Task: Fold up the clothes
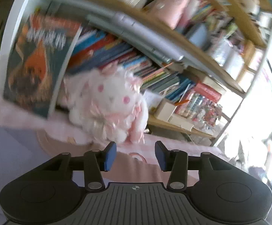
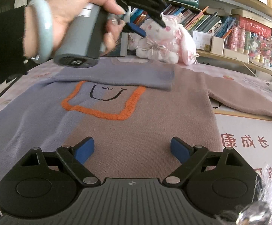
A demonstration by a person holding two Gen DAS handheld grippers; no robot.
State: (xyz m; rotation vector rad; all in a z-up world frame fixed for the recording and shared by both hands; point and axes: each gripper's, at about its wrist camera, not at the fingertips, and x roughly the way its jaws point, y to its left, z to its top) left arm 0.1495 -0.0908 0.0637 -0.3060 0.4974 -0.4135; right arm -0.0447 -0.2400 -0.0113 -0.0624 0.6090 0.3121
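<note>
Bookshelves (image 2: pixel 220 18) behind, sweater (image 2: pixel 136 131) lies flat under the gaping right claw (image 2: pixel 132 150).

Each hand-held gripper has a grey ribbed body with a small crosshair mark at its middle, flanked by two round black housings. Black link arms with silver screw heads carry blue pads (image 2: pixel 85 150). This holds for the right hand-held gripper (image 2: pixel 132 148) and the left hand-held gripper (image 1: pixel 135 156) alike. From outside, the left one shows a grey cylindrical handle with a black end cap. The person's hand (image 2: pixel 76 9) wears a pale green bangle (image 2: pixel 44 28) and a black sleeve (image 2: pixel 2 43).
</note>
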